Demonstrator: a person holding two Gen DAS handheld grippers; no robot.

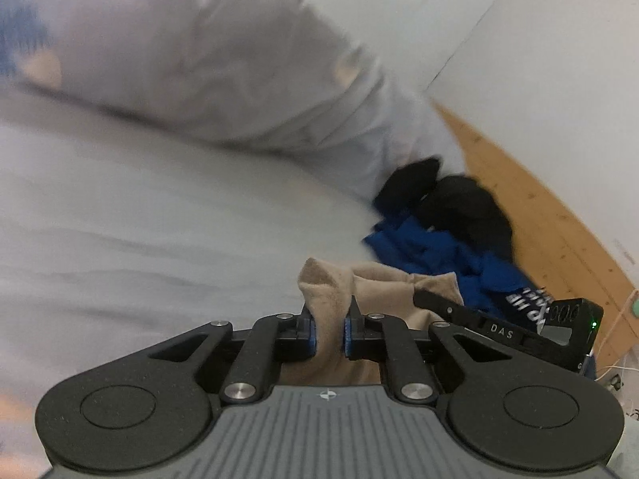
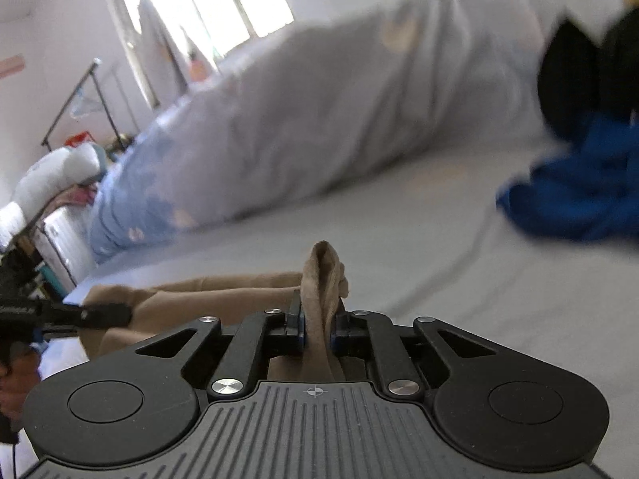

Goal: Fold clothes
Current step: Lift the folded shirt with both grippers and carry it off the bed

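Observation:
A tan garment (image 1: 339,291) is pinched between both grippers above the pale bed sheet (image 1: 139,219). My left gripper (image 1: 329,329) is shut on one bunched corner of it. My right gripper (image 2: 318,325) is shut on another fold of the same tan garment (image 2: 323,271), which stretches left toward the other gripper (image 2: 72,313). The right gripper also shows at the right of the left wrist view (image 1: 519,327). Both views are blurred by motion.
A blue garment (image 1: 431,251) and a black one (image 1: 463,203) lie heaped on the bed near the wooden bed edge (image 1: 559,219). A rolled pale duvet (image 2: 319,119) lies along the far side. A clothes rack (image 2: 80,99) and window stand beyond.

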